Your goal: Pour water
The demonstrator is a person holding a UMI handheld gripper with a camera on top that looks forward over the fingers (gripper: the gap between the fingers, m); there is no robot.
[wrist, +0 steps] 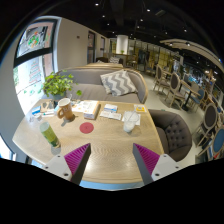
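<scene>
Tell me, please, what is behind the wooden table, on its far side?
Behind the wooden table stands a grey sofa with a patterned cushion. A leafy plant on the table covers part of the sofa. The open gripper hovers at the table's near edge.

Jaws spread wide above the wooden worktop (pixel 105 145), nothing between them. Green bottle (pixel 49 135) ahead left; white cup (pixel 129 127) ahead right.

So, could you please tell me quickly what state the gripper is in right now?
Gripper: open, holding nothing; its fingers hang above the near edge of the wooden table, with the green bottle ahead, off to one side.
</scene>
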